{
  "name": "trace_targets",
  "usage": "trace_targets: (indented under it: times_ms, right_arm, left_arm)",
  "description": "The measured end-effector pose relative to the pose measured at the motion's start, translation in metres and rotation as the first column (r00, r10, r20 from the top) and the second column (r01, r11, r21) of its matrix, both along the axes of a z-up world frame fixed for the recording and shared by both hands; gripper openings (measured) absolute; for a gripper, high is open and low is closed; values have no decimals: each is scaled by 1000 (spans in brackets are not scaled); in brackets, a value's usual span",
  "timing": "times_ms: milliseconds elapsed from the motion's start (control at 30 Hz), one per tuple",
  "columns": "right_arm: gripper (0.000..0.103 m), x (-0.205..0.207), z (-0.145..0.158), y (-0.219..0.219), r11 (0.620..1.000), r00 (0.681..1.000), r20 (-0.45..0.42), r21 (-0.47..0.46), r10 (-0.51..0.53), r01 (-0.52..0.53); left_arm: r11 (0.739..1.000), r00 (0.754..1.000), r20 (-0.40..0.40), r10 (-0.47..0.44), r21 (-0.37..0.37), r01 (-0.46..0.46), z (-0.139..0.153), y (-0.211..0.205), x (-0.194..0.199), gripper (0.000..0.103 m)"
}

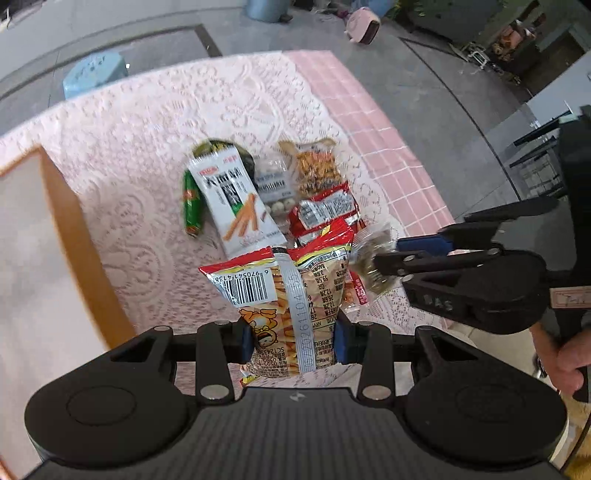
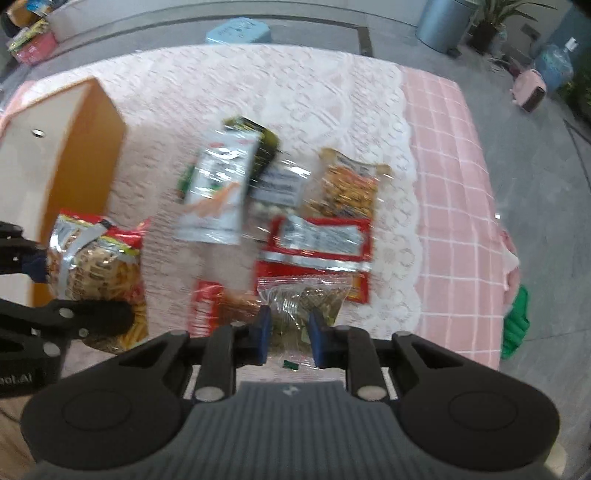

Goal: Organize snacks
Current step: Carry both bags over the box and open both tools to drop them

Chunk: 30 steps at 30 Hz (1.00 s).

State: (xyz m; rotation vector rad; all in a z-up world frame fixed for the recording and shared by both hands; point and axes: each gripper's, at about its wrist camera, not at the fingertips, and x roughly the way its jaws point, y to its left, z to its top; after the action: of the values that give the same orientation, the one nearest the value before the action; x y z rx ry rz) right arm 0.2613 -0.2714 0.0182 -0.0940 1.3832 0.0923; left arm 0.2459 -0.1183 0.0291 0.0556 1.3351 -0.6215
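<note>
My left gripper (image 1: 294,341) is shut on a red and orange chip bag (image 1: 291,295), held above the table; the bag also shows in the right wrist view (image 2: 98,269). My right gripper (image 2: 287,338) is shut on a small clear packet of greenish snacks (image 2: 303,301), which also shows in the left wrist view (image 1: 369,258). A pile of snacks lies on the lace cloth: a white stick-biscuit pack (image 1: 234,201), a green tube (image 1: 191,206), a red packet (image 2: 319,240), a clear bag of orange snacks (image 2: 347,184).
A wooden box (image 2: 55,155) with orange sides stands at the left of the table. The pink checked tablecloth (image 2: 454,184) covers the right side to the table edge. A blue stool (image 2: 240,31) stands beyond the far edge.
</note>
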Motion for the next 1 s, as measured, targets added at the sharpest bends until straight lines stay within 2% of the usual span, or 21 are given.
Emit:
trace_targets:
  times_ms: [200, 500, 633, 767, 1000]
  right_arm:
    - [17, -1, 30, 50, 992, 992, 59, 56, 111, -114]
    - [16, 7, 65, 136, 948, 956, 138, 155, 259, -279]
    - [16, 10, 72, 174, 916, 937, 158, 211, 312, -341]
    - [15, 10, 65, 216, 887, 913, 139, 217, 384, -407]
    - [15, 20, 16, 259, 854, 869, 30, 173, 493, -490]
  left_arm:
    - [999, 1000, 30, 7, 41, -8, 35, 49, -1, 44]
    - [986, 993, -9, 118, 121, -116, 32, 140, 5, 44]
    - [974, 987, -37, 154, 172, -145, 12, 168, 5, 44]
    - [963, 979, -90, 184, 218, -161, -20, 187, 9, 44]
    - [954, 975, -148, 163, 276, -117, -59, 201, 14, 44]
